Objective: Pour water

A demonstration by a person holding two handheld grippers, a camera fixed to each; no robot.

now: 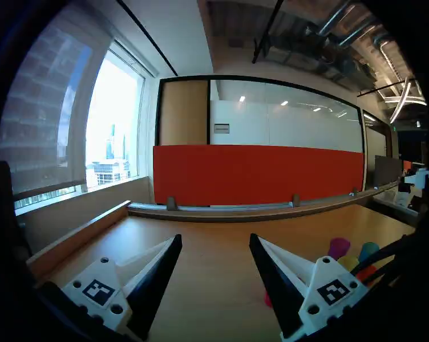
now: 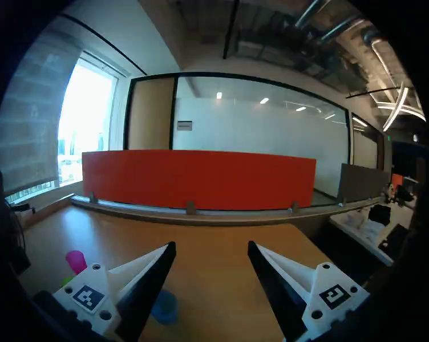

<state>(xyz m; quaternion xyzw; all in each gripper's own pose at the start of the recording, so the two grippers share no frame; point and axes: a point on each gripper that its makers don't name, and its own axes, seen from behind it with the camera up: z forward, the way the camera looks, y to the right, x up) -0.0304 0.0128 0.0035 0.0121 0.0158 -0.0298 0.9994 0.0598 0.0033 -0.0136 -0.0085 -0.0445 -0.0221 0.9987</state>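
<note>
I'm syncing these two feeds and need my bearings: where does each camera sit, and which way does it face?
Left gripper view: rides the left gripper, facing across the light wooden desk to the orange divider panel; its open fingers show, with coloured plastic cups lower right.
Right gripper view: rides the right gripper, facing the same way; its open fingers show, with cups lower left.
Shared: desk, panel, bright window, likely the cups.

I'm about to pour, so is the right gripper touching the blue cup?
Cannot tell. In the right gripper view, one finger of the open right gripper overlaps the blue cup, hiding any gap.
</note>
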